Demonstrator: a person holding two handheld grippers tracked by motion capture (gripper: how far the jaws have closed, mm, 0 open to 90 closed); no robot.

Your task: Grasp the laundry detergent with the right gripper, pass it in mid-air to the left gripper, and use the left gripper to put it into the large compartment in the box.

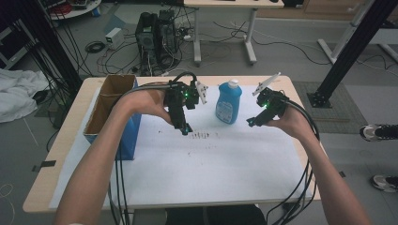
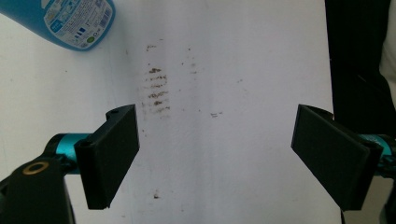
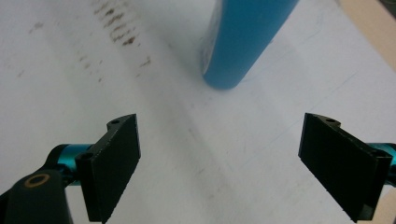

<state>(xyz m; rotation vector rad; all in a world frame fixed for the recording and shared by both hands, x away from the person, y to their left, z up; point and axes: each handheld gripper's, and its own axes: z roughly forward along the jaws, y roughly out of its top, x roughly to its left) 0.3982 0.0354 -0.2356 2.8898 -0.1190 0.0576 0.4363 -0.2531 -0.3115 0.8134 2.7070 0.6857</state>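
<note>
A blue bottle (image 1: pixel 229 102) with a white cap stood upright on the white sheet (image 1: pixel 211 164) that covered most of the wooden table (image 1: pixel 65 140), toward the far edge and between the two grippers. The left gripper (image 1: pixel 185 130) was held in the person's left hand (image 1: pixel 150 104) just to the left of the bottle, pointing down at the sheet, with its tips close above a patch of dark smudges (image 1: pixel 201 135). In the left gripper view its jaws stood wide apart with nothing between them; the smudges (image 2: pixel 156 88) lay on the sheet ahead of the jaws, and the labelled lower end of the bottle (image 2: pixel 70 21) appeared at the upper left corner. The right gripper (image 1: pixel 252 123) was held in the right hand (image 1: pixel 286 119) just to the right of the bottle, apart from it, angled down and toward the sheet. In the right gripper view its jaws were likewise spread fully and empty, with the base of the bottle (image 3: pixel 243 42) resting on the sheet ahead and slightly right of centre, and the smudges (image 3: pixel 116 28) at the upper left. Neither gripper touched the bottle. An open cardboard box (image 1: pixel 110 105) with a blue side stood at the table's left edge, well apart from the bottle. Black cables (image 1: pixel 305 140) trailed from both grippers over the near edge of the table.
</note>
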